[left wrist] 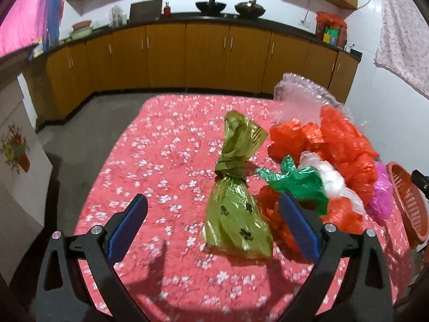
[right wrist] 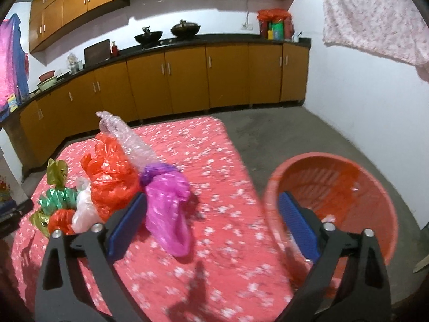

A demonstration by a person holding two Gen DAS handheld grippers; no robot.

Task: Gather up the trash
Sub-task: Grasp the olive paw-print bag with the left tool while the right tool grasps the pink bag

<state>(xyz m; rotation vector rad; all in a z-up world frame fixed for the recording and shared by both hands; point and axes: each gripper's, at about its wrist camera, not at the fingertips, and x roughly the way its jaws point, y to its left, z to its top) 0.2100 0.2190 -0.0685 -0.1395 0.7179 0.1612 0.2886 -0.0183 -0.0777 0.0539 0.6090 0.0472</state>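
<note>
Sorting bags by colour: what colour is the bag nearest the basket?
Magenta pink bag, tied off in purple; clearest in the right wrist view, beside the orange basket.

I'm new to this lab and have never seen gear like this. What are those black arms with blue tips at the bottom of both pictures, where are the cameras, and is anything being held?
Those are two hand-held grippers, one in each of a person's hands. Each carries a wide-angle camera looking forward along its two blue-padded fingers, so each picture is that gripper's own view.

The left gripper looks at a table under a pink flowered cloth. On it lie an olive-green tied bag and a heap of crumpled plastic: red bags, a green bag, a white bag and some bubble wrap.

The right gripper sees the same heap from the other side, with a magenta bag nearest and an empty-looking red basket at the table's edge.

Both grippers stand open; nothing is held.
</note>
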